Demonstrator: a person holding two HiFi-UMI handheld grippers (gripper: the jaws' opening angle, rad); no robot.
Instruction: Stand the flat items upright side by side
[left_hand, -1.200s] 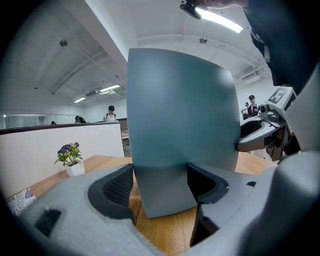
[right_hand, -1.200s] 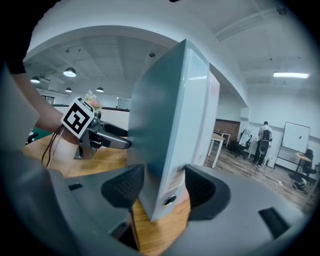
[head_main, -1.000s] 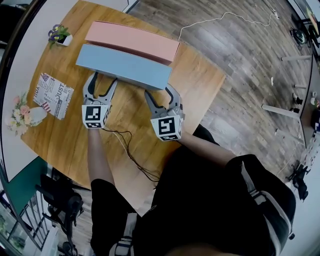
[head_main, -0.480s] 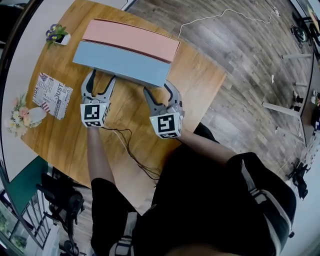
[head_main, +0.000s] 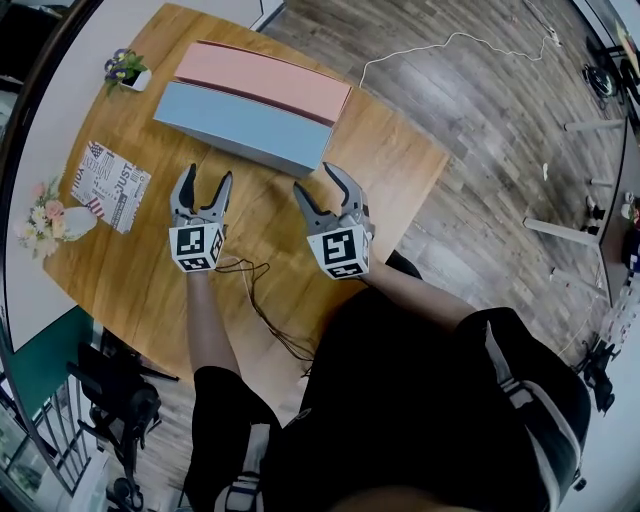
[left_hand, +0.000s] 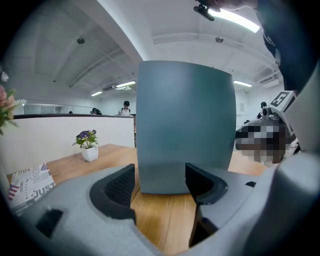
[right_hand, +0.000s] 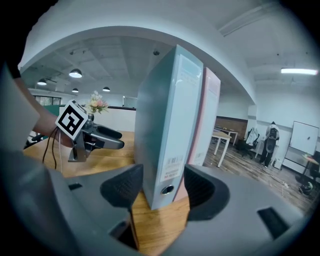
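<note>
Grey jaws of the left gripper (head_main: 207, 178) stand wide apart, and the pads press on nothing. Its own view (left_hand: 160, 182) shows bare wood between them, with the broad face of the blue binder (left_hand: 185, 125) upright just past the tips. The right gripper (head_main: 315, 182) is likewise open and empty. Its view (right_hand: 162, 192) looks at the blue binder's spine end (right_hand: 165, 125), clear of both pads.

In the head view the blue binder (head_main: 245, 125) stands on the wooden table (head_main: 150, 270) at 12 o'clock of the left gripper and 11 o'clock of the right, apart from both. The pink binder (head_main: 265, 80) stands upright close against its far side, also at 12 o'clock.

A small potted plant (head_main: 125, 70) sits at 10 o'clock of the binders. A printed paper (head_main: 108, 187) and a flower bunch (head_main: 45, 222) lie at 9 o'clock of the left gripper. A black cable (head_main: 265, 310) trails at 6 o'clock.
</note>
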